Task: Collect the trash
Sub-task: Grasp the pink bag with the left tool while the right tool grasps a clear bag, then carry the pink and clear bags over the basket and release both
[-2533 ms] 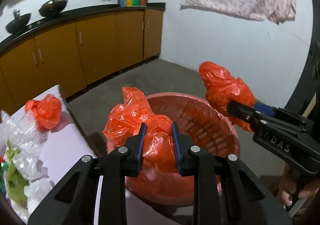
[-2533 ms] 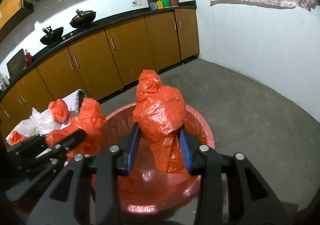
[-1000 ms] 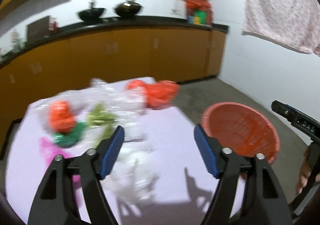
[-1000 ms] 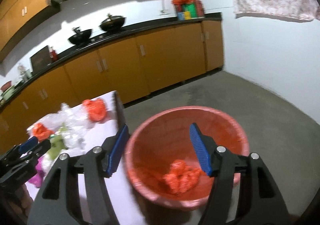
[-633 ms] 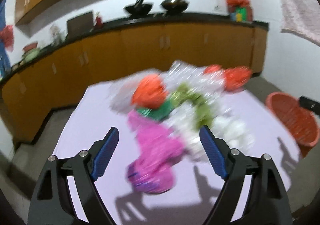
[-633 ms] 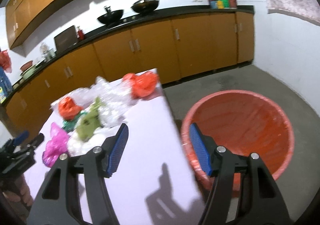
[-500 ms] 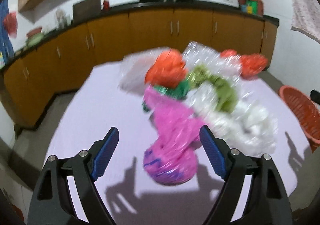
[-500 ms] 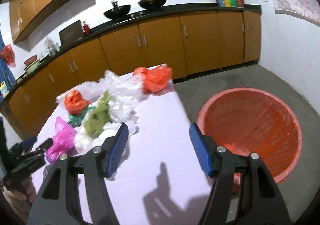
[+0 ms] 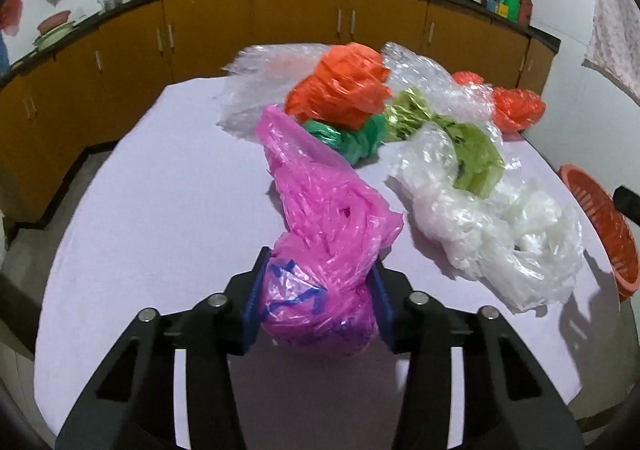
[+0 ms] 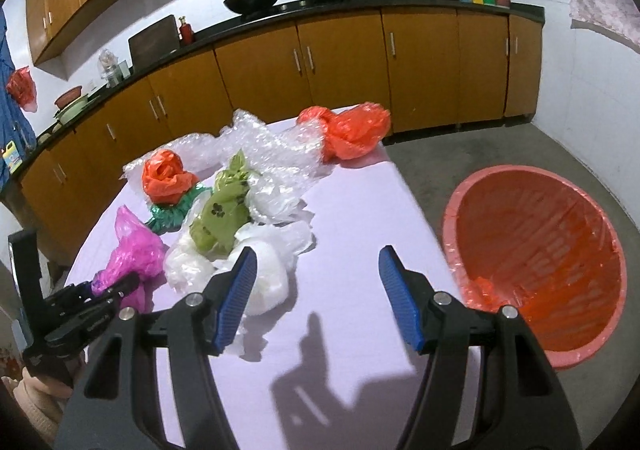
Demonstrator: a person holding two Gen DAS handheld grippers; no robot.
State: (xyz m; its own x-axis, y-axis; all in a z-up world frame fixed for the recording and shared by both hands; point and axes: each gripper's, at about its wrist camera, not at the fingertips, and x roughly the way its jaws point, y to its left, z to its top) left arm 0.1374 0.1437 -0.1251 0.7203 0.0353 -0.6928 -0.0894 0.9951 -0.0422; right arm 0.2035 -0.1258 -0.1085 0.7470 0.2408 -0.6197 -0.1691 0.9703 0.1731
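The left tongs (image 9: 318, 296) are closing on the pink bag (image 9: 320, 250), which lies on the tabletop (image 9: 160, 210) at the near end of the trash pile; both pads touch its sides. The right tongs (image 10: 318, 290) stand apart and empty above the tabletop, beside the red basket (image 10: 540, 250) on the floor.

left gripper (image 9: 318, 300) angled downward, jaws closing, right gripper (image 10: 316, 300) angled downward, jaws apart
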